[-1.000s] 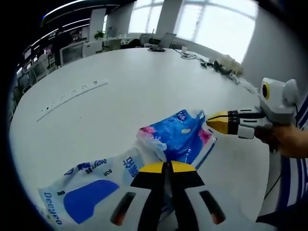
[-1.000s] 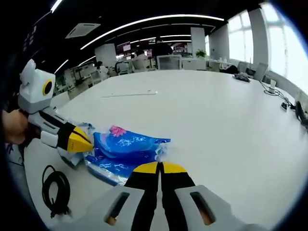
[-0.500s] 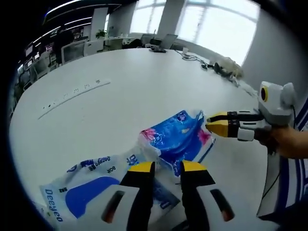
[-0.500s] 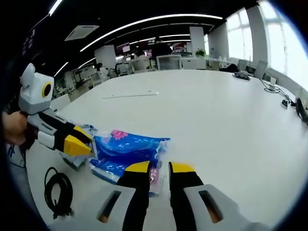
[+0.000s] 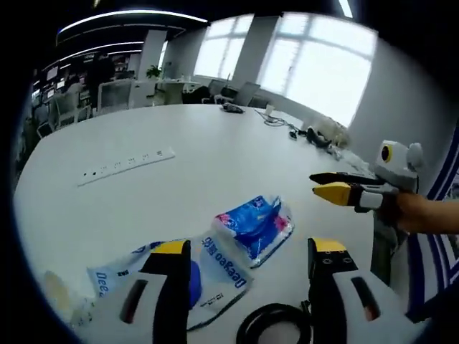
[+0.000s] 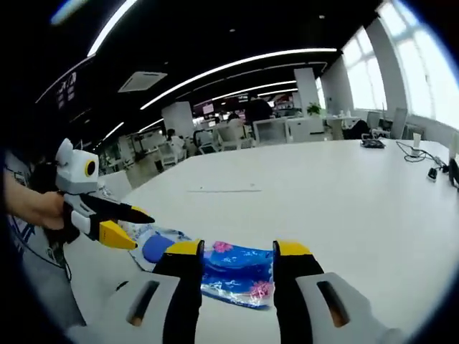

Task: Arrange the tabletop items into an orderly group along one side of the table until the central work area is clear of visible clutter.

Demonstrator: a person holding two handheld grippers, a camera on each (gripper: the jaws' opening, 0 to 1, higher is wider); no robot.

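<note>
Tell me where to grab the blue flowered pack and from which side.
Grip the blue pack at its crimped end nearest the right gripper, coming in from that side, probably. It lies flat, so only that thin edge fits between jaws; its other end touches the white pack.

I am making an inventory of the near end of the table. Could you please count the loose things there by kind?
Blue floral plastic packs: 1
White and blue Deeyeo packs: 1
Coiled black cables: 1
White power strips: 1
Total: 4
</note>
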